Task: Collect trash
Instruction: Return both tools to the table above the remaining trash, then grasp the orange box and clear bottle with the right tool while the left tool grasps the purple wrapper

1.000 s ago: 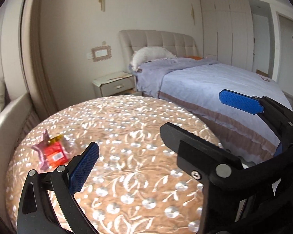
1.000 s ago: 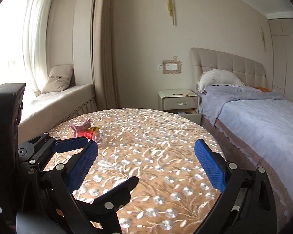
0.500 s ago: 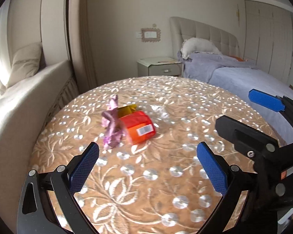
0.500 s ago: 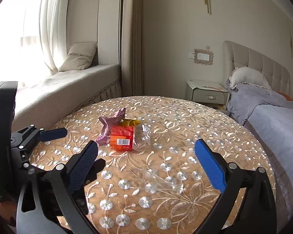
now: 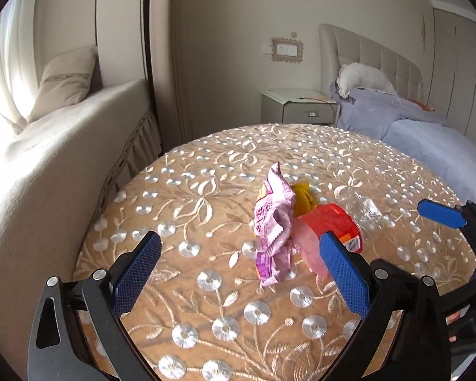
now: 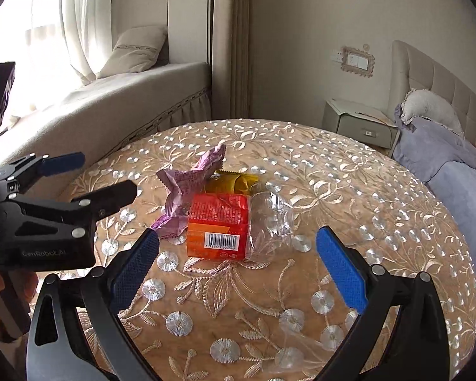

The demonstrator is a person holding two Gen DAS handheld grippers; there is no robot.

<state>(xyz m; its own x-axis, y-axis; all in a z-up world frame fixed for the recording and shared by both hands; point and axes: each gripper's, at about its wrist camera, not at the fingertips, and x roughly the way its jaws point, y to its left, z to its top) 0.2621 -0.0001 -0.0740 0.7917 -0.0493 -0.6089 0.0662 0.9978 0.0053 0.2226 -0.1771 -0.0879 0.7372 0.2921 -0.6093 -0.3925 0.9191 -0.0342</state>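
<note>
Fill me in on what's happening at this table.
A person holds a gripper in each hand over a round table to collect trash. Both the left gripper and right gripper are open and hold nothing. The trash lies in one small pile mid-table: a crumpled pink wrapper, a yellow wrapper and a clear bottle with an orange label. Nothing is picked up yet; the right gripper faces the bottle, the left faces the pink wrapper.

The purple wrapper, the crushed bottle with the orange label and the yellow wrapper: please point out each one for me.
purple wrapper (image 5: 274,219): left wrist view, on its crumpled middle.
crushed bottle (image 6: 219,222): right wrist view, on the orange label above the barcode.
yellow wrapper (image 6: 234,182): right wrist view, on its top face behind the bottle.
</note>
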